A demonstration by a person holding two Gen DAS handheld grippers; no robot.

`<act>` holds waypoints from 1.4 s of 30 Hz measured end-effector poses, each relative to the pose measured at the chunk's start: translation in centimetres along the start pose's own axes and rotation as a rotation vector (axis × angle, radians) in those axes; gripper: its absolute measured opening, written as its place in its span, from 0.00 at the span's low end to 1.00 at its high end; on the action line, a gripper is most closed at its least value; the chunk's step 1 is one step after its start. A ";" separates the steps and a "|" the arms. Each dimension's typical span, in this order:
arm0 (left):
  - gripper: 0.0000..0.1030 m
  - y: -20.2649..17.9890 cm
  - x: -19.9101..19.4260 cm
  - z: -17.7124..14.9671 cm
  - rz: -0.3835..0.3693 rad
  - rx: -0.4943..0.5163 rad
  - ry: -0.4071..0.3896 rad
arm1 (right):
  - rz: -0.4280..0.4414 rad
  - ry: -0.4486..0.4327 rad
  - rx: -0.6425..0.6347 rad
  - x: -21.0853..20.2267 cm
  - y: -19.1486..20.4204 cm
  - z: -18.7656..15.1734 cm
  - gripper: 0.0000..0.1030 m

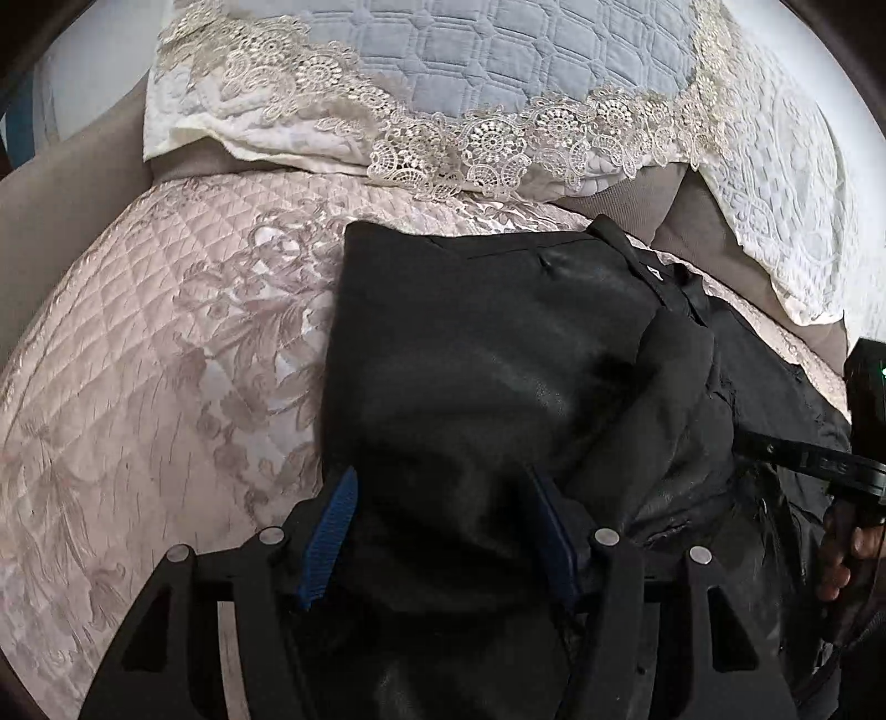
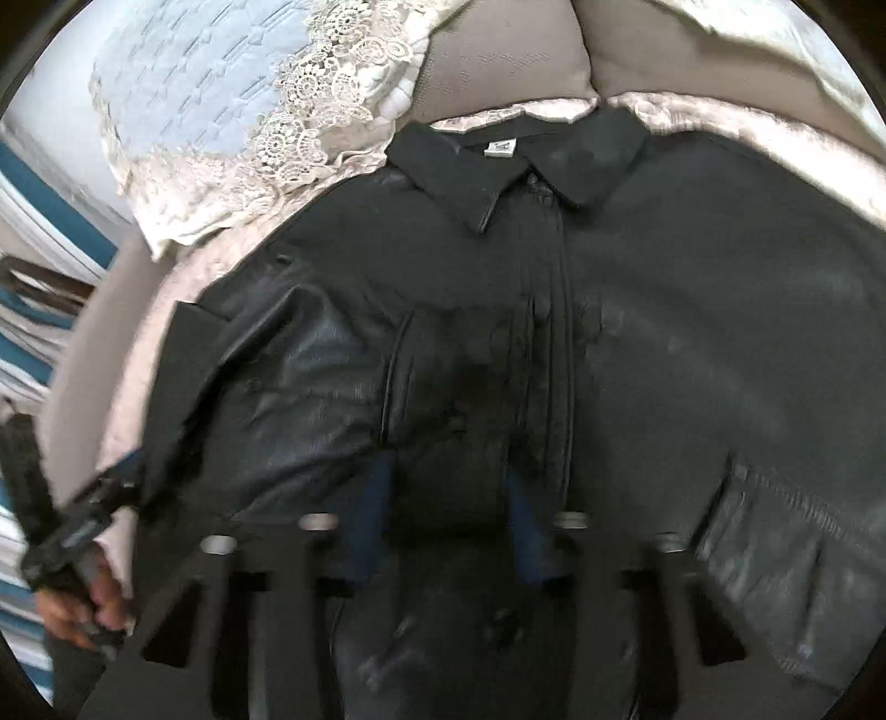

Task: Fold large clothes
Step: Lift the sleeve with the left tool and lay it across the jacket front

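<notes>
A quilted pink bed (image 1: 138,387) is seen, lace pillows (image 1: 498,66) at its head. A black leather jacket (image 2: 664,332) is spread across it, collar (image 2: 515,160) towards the pillows. The left hand-held gripper (image 1: 443,487) is parted over a folded sleeve. The right hand-held gripper (image 2: 448,487) appears parted, blurred, gripping nothing.

Black jacket (image 2: 637,332) on a pale pink quilt (image 1: 138,387)
The quilt is diamond-stitched with floral swirls; the far pillow (image 1: 498,50) is blue-grey, edged in cream lace; the gripper pads (image 1: 329,537) are blue.
</notes>
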State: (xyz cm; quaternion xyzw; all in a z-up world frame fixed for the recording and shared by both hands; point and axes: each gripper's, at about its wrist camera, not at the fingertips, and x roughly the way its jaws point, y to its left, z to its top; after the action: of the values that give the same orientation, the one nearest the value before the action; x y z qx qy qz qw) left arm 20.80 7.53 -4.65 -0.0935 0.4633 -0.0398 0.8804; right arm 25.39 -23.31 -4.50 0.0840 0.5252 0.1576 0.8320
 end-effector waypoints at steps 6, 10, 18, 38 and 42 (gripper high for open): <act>0.60 -0.2 -0.6 3.0 -0.006 -0.025 -0.108 | 0.012 -0.120 -0.016 -2.5 -0.5 2.1 0.06; 0.54 -0.4 2.7 2.6 0.067 0.020 -0.022 | -0.024 0.014 -0.010 1.1 -2.3 0.3 0.08; 0.53 -0.9 -2.7 1.4 -0.030 0.013 -0.127 | -0.027 -0.126 -0.032 -3.5 -0.7 0.6 0.16; 0.53 -3.5 -7.8 -6.0 -0.011 0.007 -0.082 | -0.072 -0.113 0.006 -11.8 -2.5 -11.7 0.40; 0.53 -5.1 -9.7 -9.4 -0.014 0.013 -0.083 | -0.095 -0.139 0.038 -14.8 -3.9 -15.6 0.43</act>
State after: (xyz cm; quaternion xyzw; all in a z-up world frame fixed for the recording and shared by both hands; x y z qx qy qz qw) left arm 7.67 2.81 -0.97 -0.0925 0.4256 -0.0452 0.8991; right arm 6.17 -32.55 0.09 0.0853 0.4725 0.1018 0.8712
